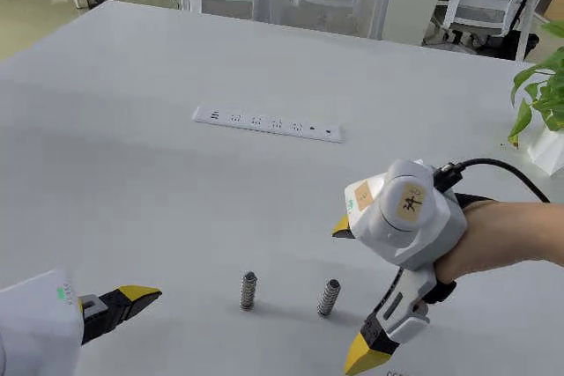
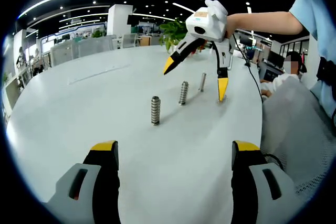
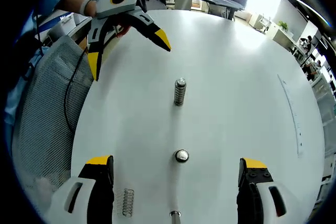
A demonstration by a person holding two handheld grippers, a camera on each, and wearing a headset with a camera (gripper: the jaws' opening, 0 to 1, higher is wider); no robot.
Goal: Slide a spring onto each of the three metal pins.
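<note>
The left gripper [image 2: 176, 148] hangs low over the bench [image 1: 176, 85], jaws wide and empty. The right gripper [image 1: 355, 291] is wide too and holds nothing, its yellow tips pointing down at the bench. Three pins stand upright in a row between the two grippers: the first pin [image 2: 155, 109] and second pin [image 2: 183, 92] each wear a spring, and the bare pin [image 2: 202, 82] stands at the far end, between the right gripper's jaws. A loose spring [image 3: 127, 202] lies flat near the bare pin. Well beyond, a power strip [image 1: 267, 124] lies on the bench.
</note>
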